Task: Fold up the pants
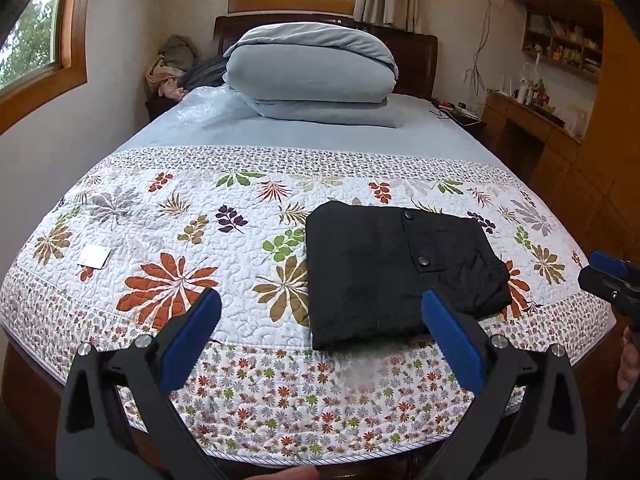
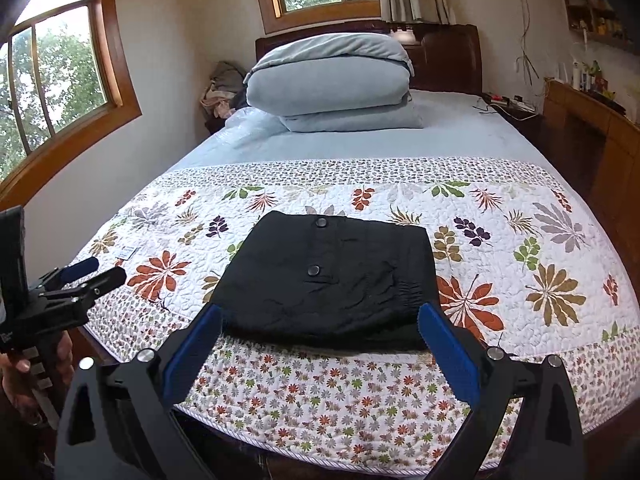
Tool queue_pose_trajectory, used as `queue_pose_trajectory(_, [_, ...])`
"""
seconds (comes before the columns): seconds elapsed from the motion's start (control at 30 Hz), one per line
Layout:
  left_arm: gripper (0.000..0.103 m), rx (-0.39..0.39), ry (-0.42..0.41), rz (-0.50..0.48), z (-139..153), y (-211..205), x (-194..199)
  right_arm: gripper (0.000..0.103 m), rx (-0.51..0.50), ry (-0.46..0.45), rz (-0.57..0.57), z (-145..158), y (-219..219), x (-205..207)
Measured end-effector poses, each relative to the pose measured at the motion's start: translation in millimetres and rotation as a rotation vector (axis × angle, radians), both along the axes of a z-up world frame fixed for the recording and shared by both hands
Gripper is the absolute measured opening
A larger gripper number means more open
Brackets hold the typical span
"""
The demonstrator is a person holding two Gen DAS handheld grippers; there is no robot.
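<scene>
The black pants (image 1: 392, 268) lie folded into a compact rectangle on the floral quilt (image 1: 180, 240), near the bed's foot edge, with two snap buttons facing up. My left gripper (image 1: 320, 320) is open above the foot edge, just left of and short of the pants, holding nothing. In the right wrist view the folded pants (image 2: 332, 280) sit straight ahead, and my right gripper (image 2: 320, 332) is open just in front of their near edge, empty. The right gripper's tip (image 1: 608, 276) shows at the left view's right edge; the left gripper's fingers (image 2: 86, 274) show at the right view's left edge.
A folded grey duvet (image 1: 312, 76) is stacked at the head of the bed against the dark headboard. A small white card (image 1: 95, 257) lies on the quilt at the left. A wooden desk and shelves (image 1: 552, 112) stand to the right. A hand (image 2: 24, 376) grips the left tool.
</scene>
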State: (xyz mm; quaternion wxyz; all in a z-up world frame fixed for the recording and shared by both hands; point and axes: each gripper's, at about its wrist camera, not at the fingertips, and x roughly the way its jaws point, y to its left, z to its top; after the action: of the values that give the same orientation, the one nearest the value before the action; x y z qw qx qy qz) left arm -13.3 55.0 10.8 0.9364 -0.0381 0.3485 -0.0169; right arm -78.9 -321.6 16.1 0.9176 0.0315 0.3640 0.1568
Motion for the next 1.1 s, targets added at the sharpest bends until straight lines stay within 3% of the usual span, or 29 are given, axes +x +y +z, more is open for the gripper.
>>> queue_pose_trajectory(0.53, [0.100, -0.027, 0.004, -0.010, -0.7, 4.3, 0.8, 0.100, -0.014, 0.012, 0.010, -7.2, 4.0, 1.2])
queue_pose_trajectory(1.1, [0.100, 0.008, 0.005, -0.020, -3.3, 0.6, 0.1, 0.100, -0.024, 0.007, 0.015, -8.2, 6.1, 0.4])
